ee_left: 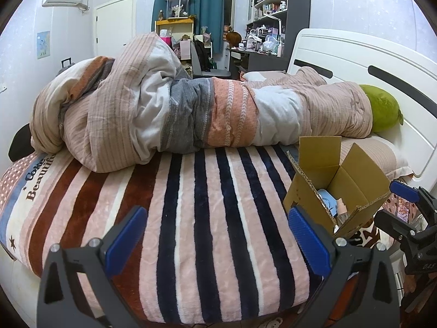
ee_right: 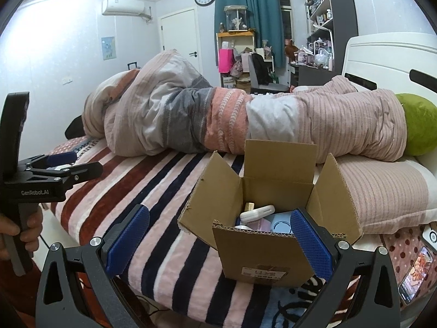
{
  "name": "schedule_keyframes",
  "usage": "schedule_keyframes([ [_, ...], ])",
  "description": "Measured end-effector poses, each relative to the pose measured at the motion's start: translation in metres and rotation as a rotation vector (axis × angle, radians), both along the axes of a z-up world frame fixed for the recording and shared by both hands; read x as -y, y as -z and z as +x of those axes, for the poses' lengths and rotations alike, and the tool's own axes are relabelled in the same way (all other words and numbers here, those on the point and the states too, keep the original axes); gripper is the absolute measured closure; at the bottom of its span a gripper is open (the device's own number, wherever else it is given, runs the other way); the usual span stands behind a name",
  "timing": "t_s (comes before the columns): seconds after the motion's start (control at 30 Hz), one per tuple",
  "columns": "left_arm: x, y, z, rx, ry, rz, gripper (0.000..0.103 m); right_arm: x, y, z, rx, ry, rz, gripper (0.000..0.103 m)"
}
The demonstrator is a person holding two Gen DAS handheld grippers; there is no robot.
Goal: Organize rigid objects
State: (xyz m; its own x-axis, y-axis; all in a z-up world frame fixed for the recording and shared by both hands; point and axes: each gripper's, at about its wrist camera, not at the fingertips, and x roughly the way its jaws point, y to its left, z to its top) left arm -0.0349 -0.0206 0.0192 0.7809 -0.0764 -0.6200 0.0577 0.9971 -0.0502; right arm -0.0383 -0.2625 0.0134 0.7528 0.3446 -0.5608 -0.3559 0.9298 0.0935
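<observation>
An open cardboard box [ee_right: 262, 257] stands on the striped blanket [ee_right: 164, 191] near the bed's front right. Inside it lie a white case [ee_right: 256, 212], a light blue round item [ee_right: 281, 224], a pink item [ee_right: 259, 226] and a small gold piece [ee_right: 249, 207]. My right gripper [ee_right: 220, 239] is open, its right finger over the box's near corner, its left finger over the blanket. My left gripper [ee_left: 217, 240] is open and holds nothing, hovering over the blanket left of the box [ee_left: 336, 186]. The right gripper [ee_left: 396, 207] shows at the left wrist view's right edge.
A bunched quilt [ee_left: 191, 109] lies across the bed behind the box, with a green plush [ee_left: 382, 109] by the white headboard [ee_left: 355, 57]. A phone [ee_right: 415, 276] lies at the bed's right edge. A hand [ee_right: 11, 229] holds the left gripper [ee_right: 79, 164].
</observation>
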Motion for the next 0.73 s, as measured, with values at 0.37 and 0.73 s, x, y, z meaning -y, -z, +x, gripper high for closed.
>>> schedule_keyframes([
  [0.37,0.0034,0.0036,-0.0042,0.001,-0.001,0.006,0.001,-0.0018,-0.0005,-0.0022,0.003,-0.008,0.010,0.000],
  [0.73,0.0057,0.0014,-0.0058,0.004,0.001,0.008,0.001,-0.0021,-0.0004,-0.0022,0.003,-0.009,0.012,0.000],
])
